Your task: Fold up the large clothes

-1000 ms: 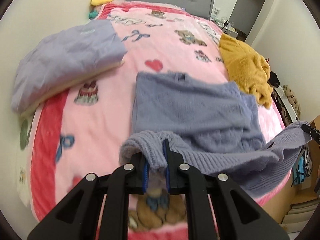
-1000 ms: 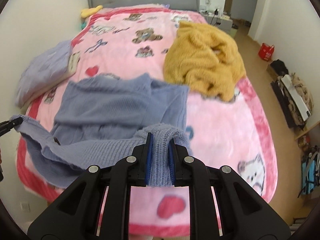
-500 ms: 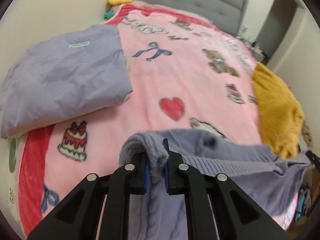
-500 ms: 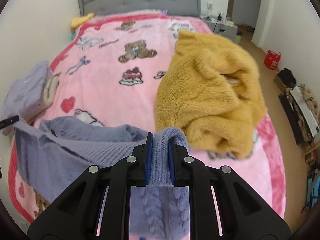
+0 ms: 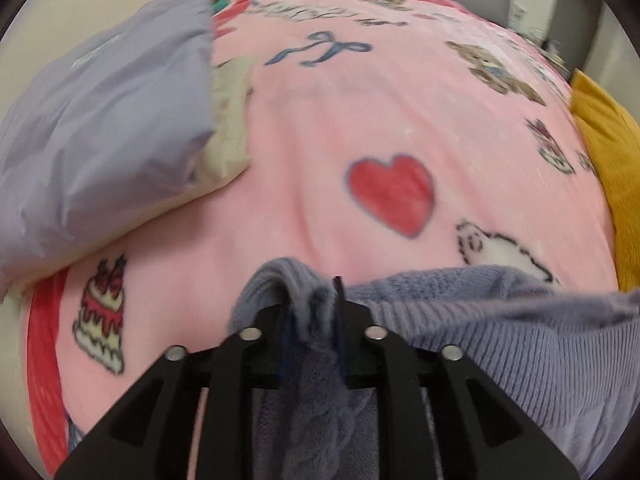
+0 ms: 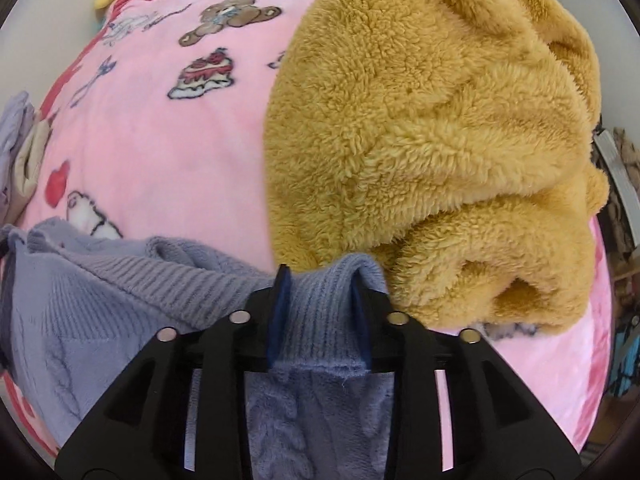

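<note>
Lavender-blue knit filled the lower part of both wrist views: the sweater [image 5: 520,340] lay across the near end of the bed, over the pink blanket [image 5: 360,100], with its ribbed hem stretched between the two claws. The left gripper [image 5: 310,312] was clamped on a bunched fold of that hem, the fabric squeezed tight between the blue pads and hanging down behind them. The right gripper [image 6: 320,300] was clamped on a wider band of the ribbed edge of the sweater [image 6: 80,312], its jaws standing a little further apart with the knit filling the gap between them. Just beyond the right gripper, touching the sweater's edge, sat a crumpled mustard fleece garment [image 6: 440,140] along the bed's right side. Toward the bed's left edge rested a lilac pillow [image 5: 100,140], well apart from the sweater. A red heart print [image 5: 392,196] showed on the blanket ahead of the left gripper.
</note>
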A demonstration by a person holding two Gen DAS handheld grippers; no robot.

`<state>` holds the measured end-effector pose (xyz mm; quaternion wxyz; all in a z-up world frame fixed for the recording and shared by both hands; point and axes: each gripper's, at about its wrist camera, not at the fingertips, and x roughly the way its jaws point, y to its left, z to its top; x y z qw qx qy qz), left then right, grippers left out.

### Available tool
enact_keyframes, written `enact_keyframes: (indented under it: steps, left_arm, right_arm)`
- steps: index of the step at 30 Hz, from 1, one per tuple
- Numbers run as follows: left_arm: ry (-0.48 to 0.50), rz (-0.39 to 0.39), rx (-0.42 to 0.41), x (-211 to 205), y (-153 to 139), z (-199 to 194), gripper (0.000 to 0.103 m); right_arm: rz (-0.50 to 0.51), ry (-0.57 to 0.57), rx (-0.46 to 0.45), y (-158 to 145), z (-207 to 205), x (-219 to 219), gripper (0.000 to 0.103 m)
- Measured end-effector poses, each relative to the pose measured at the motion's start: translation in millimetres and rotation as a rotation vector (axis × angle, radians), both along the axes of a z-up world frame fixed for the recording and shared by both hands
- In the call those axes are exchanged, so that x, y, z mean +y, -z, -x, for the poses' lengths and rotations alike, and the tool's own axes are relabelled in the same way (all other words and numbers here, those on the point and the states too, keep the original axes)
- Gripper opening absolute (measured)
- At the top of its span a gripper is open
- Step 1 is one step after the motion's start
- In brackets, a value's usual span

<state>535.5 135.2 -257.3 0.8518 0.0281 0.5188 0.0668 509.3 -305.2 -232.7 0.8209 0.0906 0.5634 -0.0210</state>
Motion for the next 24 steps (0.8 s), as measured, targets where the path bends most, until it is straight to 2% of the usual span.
enact_keyframes:
  steps: [1,2,3,4,5,7,8,9,11,13,14,15,17,19,21,24]
  left_arm:
    - [0.028,-0.008,-0.009,-2,-1,2,0.024]
    - [0.05,-0.012,-0.012,-4,-3,4,0.025]
    - [0.072,-0.008,-0.019,-4,-6,6,0.025]
    - [0.099,0.02,-0.037,-1,-10,10,0.027]
    - [0.119,0.058,-0.048,2,-16,14,0.034]
    - [0.143,0.134,-0.08,11,-27,19,0.059]
    - [0.143,0.138,-0.112,16,-36,23,0.088]
    - [0.138,0.098,-0.156,18,-44,27,0.098]
    - [0.168,0.061,-0.218,23,-60,35,0.098]
    - [0.184,0.088,-0.197,27,-67,35,0.098]
    - [0.208,0.127,-0.178,27,-68,37,0.098]
    - [0.243,0.16,-0.15,25,-66,38,0.098]
    - [0.329,0.186,-0.079,12,-55,41,0.098]
    - [0.387,0.14,0.005,-2,-30,41,0.098]
    - [0.398,0.132,0.053,-7,-13,42,0.098]
    - [0.344,0.135,0.071,0,8,41,0.098]
  right_arm:
    - [-0.015,0.0,-0.006,-2,2,-1,0.039]
    - [-0.037,-0.002,-0.022,-7,5,-2,0.052]
    - [-0.056,-0.007,-0.044,-13,8,-2,0.071]
    - [-0.066,-0.011,-0.092,-24,14,-3,0.082]
    - [-0.053,-0.011,-0.136,-34,19,-5,0.092]
    - [-0.023,-0.024,-0.223,-54,32,-6,0.092]
    - [-0.028,-0.048,-0.246,-63,36,-7,0.092]
    - [-0.02,-0.057,-0.261,-67,38,-6,0.092]
    - [0.01,-0.101,-0.294,-76,43,-5,0.092]
    - [0.03,-0.171,-0.317,-81,46,3,0.092]
    - [0.035,-0.212,-0.335,-82,49,9,0.088]
    - [0.041,-0.288,-0.351,-81,51,19,0.081]
    - [0.097,-0.364,-0.335,-75,53,35,0.071]
    - [0.126,-0.437,-0.277,-56,48,52,0.071]
    - [0.15,-0.474,-0.243,-39,47,61,0.07]
    - [0.218,-0.51,-0.18,-15,46,68,0.07]
